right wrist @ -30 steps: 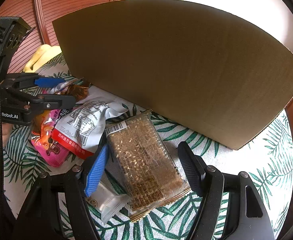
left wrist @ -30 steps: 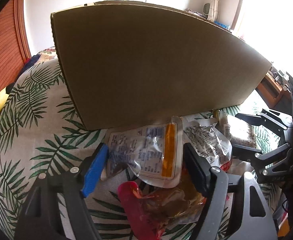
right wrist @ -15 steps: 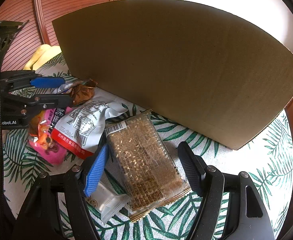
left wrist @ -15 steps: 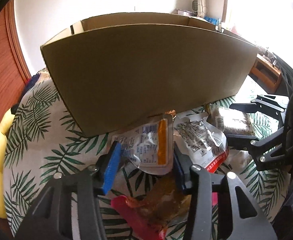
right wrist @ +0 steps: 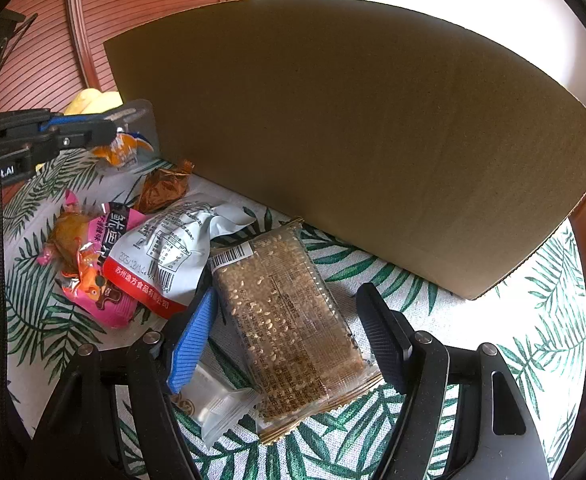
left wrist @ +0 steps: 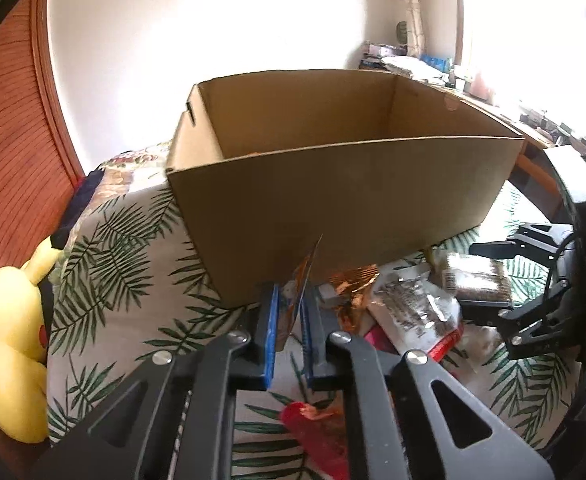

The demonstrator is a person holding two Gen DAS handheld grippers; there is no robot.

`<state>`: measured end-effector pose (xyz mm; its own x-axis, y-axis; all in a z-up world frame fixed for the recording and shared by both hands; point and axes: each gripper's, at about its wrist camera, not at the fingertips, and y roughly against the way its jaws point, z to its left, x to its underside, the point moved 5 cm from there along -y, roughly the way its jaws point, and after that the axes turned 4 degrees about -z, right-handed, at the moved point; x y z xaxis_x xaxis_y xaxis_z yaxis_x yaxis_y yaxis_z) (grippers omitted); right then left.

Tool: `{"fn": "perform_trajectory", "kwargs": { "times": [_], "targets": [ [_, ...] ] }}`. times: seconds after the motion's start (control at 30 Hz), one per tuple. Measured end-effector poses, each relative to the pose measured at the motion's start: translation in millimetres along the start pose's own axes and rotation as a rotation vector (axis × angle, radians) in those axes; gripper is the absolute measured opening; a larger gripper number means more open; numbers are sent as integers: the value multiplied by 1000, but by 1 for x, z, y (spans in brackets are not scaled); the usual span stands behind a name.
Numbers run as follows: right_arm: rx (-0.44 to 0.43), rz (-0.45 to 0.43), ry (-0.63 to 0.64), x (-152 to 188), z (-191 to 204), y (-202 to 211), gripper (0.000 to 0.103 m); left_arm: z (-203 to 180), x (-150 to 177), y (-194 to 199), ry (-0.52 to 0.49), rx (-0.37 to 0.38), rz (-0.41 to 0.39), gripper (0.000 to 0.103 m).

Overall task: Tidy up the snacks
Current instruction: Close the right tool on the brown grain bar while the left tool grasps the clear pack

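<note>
The left gripper [left wrist: 289,316] pinched a packet [left wrist: 302,280] edgewise below the box [left wrist: 333,192] rim; the right gripper [right wrist: 289,328] gaped around a bar [right wrist: 289,312].

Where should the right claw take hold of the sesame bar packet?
Across the narrow width of the sesame bar packet, mid-length, coming down from above. It lies flat on the leaf-print cloth, long and slim, already between the open right claw; its long edges are probably the easiest to pinch.

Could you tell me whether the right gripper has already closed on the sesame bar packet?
No; the right gripper stands open, its fingers on either side of the sesame bar packet.
</note>
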<state>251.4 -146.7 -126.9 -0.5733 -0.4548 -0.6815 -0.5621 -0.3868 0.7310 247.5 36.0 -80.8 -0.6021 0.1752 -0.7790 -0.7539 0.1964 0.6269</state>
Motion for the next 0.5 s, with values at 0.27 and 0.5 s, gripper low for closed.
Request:
{"fn": "perform_trajectory", "kwargs": {
  "times": [0.27, 0.5],
  "targets": [
    [0, 0, 0, 0, 0, 0, 74, 5, 5, -9, 9, 3, 12, 16],
    [0, 0, 0, 0, 0, 0, 74, 7, 3, 0, 28, -9, -24, 11]
  ]
}}
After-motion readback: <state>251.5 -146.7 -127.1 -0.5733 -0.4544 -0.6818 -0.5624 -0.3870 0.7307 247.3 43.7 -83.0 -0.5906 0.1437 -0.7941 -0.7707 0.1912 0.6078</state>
